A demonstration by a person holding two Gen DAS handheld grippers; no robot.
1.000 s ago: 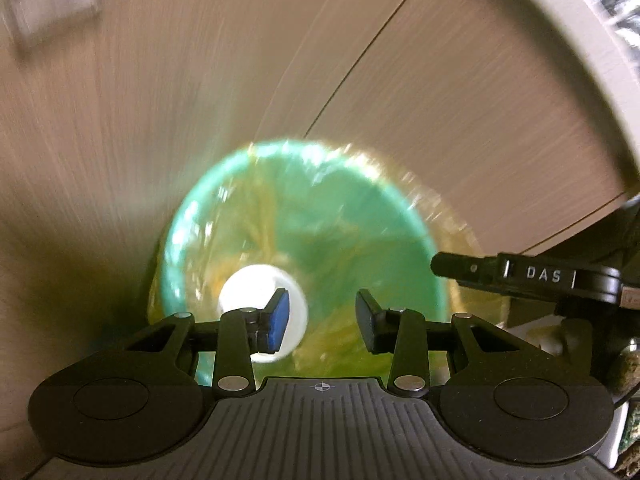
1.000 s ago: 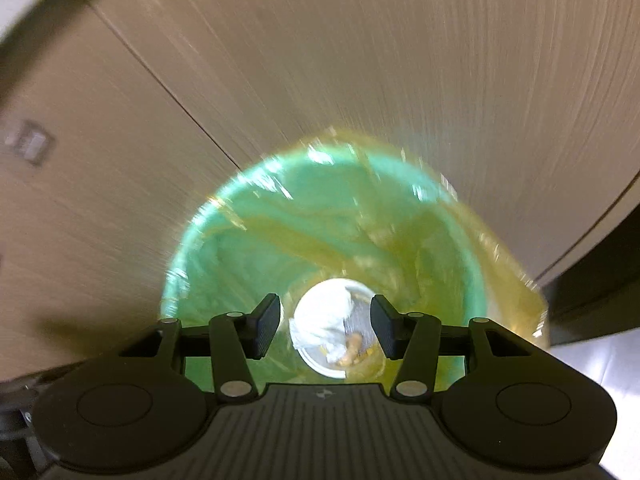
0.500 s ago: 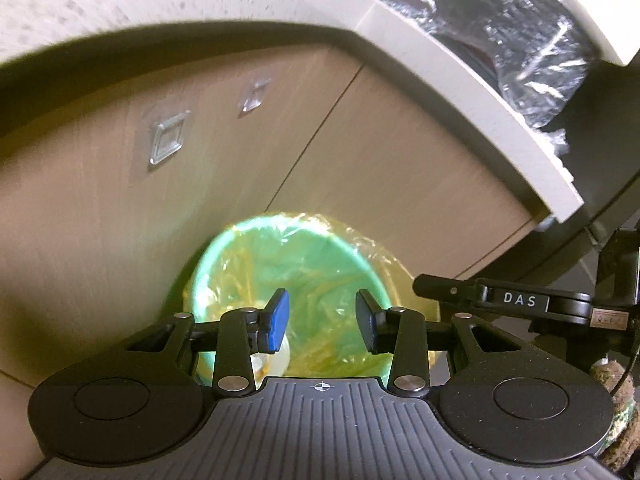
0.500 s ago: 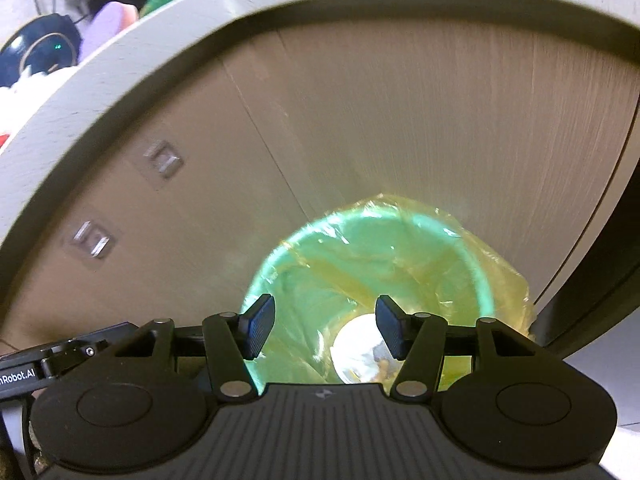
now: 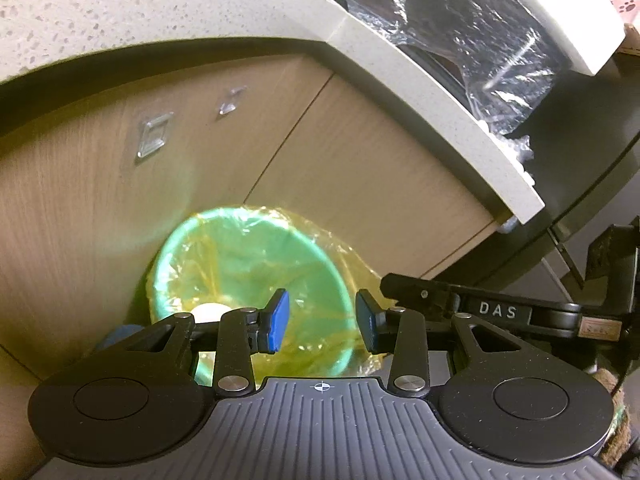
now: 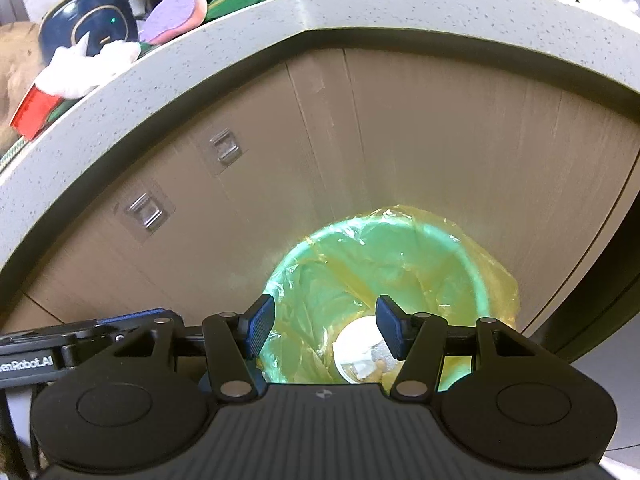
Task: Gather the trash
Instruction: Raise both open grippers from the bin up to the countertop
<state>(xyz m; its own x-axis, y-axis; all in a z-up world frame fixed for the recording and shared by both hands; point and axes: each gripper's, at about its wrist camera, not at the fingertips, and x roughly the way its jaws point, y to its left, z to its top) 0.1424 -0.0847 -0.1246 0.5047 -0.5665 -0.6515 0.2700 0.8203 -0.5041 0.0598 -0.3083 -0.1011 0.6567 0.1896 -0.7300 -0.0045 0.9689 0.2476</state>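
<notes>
The round green plastic bin lined with a thin yellow bag [image 6: 384, 280] stands on the floor against the wood-grain cabinet front [image 6: 440, 140], under the edge of the speckled grey bench [image 6: 360, 8]. A white paper cup with scraps in it [image 6: 364, 354] lies at its bottom. Your right gripper [image 6: 325, 330] hangs above the bin, its fingers apart and holding nothing, having just opened a little wider. Your left gripper [image 5: 322, 324] is beside it, fingers also apart and empty. More clutter waits on the bench: a red-and-white crumpled wrapper [image 6: 52, 84] near its edge. Reaching for it, you could clip the bench's overhanging edge, or snag the loose bag and tip the bin.
</notes>
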